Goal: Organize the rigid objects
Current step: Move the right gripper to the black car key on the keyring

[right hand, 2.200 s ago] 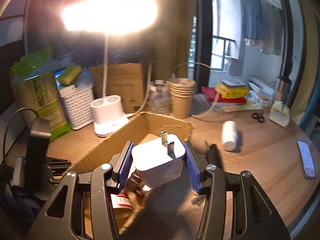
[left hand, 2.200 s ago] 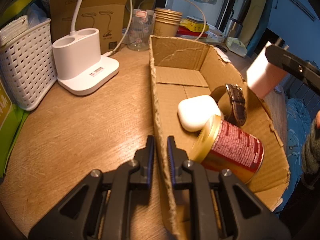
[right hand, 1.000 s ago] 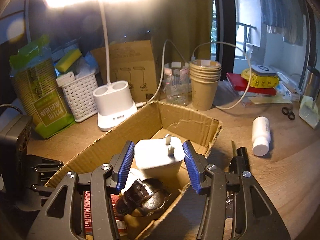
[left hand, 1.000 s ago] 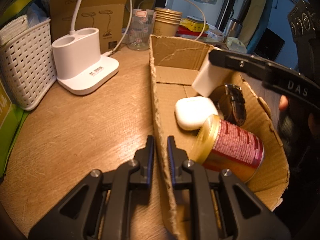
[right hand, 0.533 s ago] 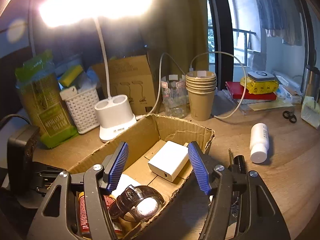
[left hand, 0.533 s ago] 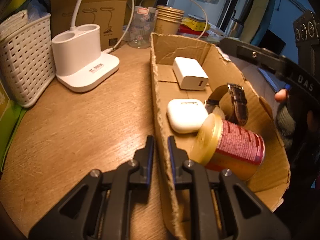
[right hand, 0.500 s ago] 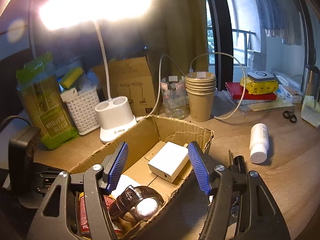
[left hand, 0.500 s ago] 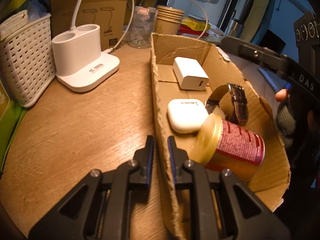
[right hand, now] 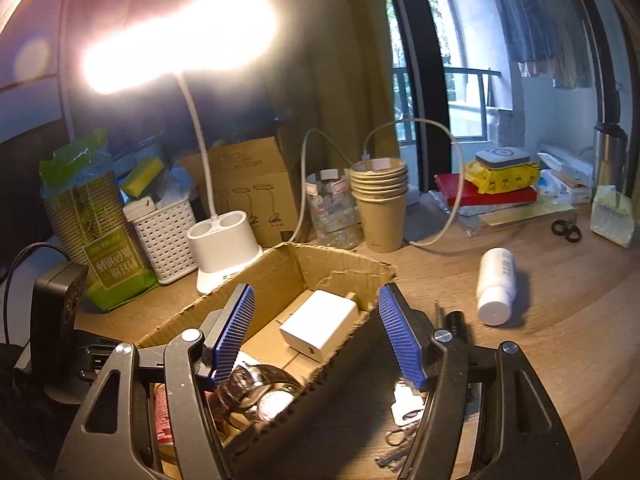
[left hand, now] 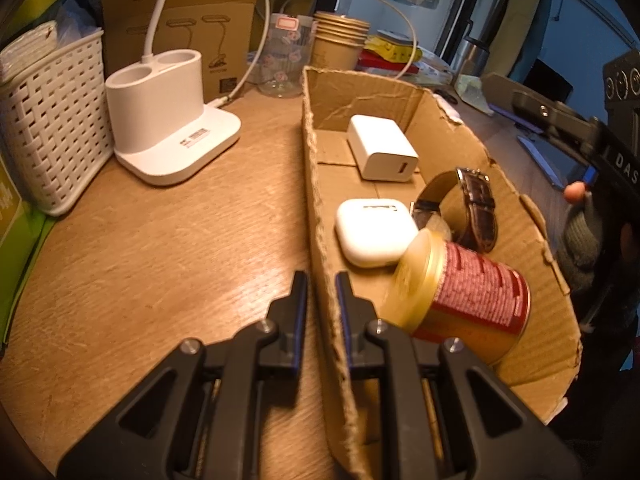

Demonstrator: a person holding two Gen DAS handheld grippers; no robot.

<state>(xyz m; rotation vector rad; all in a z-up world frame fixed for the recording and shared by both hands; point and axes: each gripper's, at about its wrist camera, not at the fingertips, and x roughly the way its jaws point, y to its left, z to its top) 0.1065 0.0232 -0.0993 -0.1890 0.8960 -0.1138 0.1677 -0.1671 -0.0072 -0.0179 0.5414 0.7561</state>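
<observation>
Bench: round-edged wooden bench (left hand: 168,240), carrying everything listed below.
Box: open brown cardboard box (left hand: 452,152), torn along its rim, at 12 to 3 o'clock in the left wrist view and low centre in the right wrist view.
Lamp: white desk lamp base with two round wells (left hand: 168,120), at 10 o'clock from the box, its lit head glaring at 11 o'clock in the right wrist view.
Basket: white woven plastic basket (left hand: 48,128), just beside the lamp base, toward 9 o'clock.
Cups: stack of brown paper cups (right hand: 380,200), beyond the far end of the box.
Left gripper: black left gripper (left hand: 320,300), its fingers (left hand: 298,304) close together, clamped on the near side wall of the box, one finger outside and one inside.
Right gripper: right gripper (right hand: 316,332) with blue ribbed fingers (right hand: 236,328), spread wide apart and holding nothing, above the box.
Tin: red and gold tin (left hand: 464,292), lying on its side at the near end of the box.
Watch: brown leather-strapped watch (left hand: 468,208), beside the tin, toward the right wall.
Case: white rounded earbud case (left hand: 372,230), touching the tin's gold end.
Charger: white cube-shaped charger plug (left hand: 382,148), lying flat on the box floor near the far wall, apart from the case.
Bottle: small white plastic bottle (right hand: 496,286), lying on the bench at 3 o'clock from the box.
</observation>
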